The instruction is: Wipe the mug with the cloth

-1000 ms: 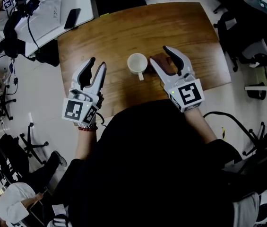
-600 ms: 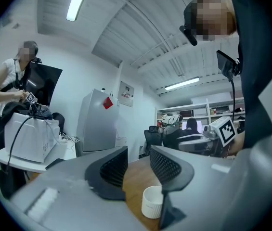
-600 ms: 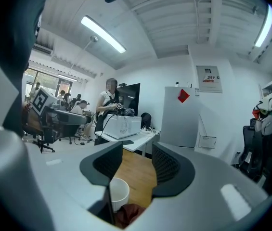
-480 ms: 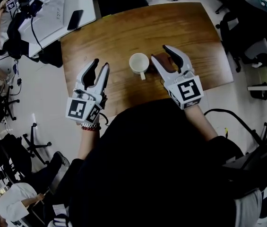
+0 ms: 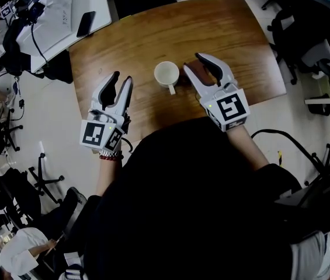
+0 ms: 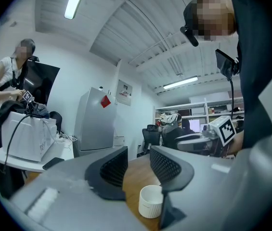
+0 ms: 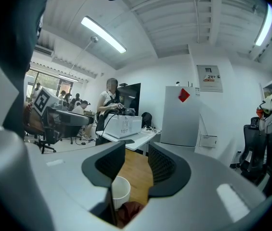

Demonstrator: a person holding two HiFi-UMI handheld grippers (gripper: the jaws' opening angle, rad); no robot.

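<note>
Cloth (image 5: 203, 76), a dark reddish bundle, lay crumpled on the wooden surface (image 5: 153, 34) just to the right of the white mug (image 5: 166, 74), so close that I could not tell whether the two touched. The mug stood upright near the middle of the surface, its handle turned back toward the person. The right gripper (image 5: 193, 65) was by far the nearer tool: its jaws straddled the cloth, one on the mug side and one on the far side. They had just been closing, yet a clear gap remained and the pads did not appear to press the fabric. In the right gripper view the cloth (image 7: 127, 211) sat low between the jaws, with the mug (image 7: 121, 191) just beyond the left jaw. The left gripper (image 5: 122, 77) hung near the surface's left edge, well apart from the mug. Its jaws were slightly spread with nothing between them, and in its own view the mug (image 6: 151, 201) lay ahead and to the right. Judging from this, the pick-up turned on the right jaws closing the rest of the way on the cloth. The wipe itself had not yet begun.
</note>
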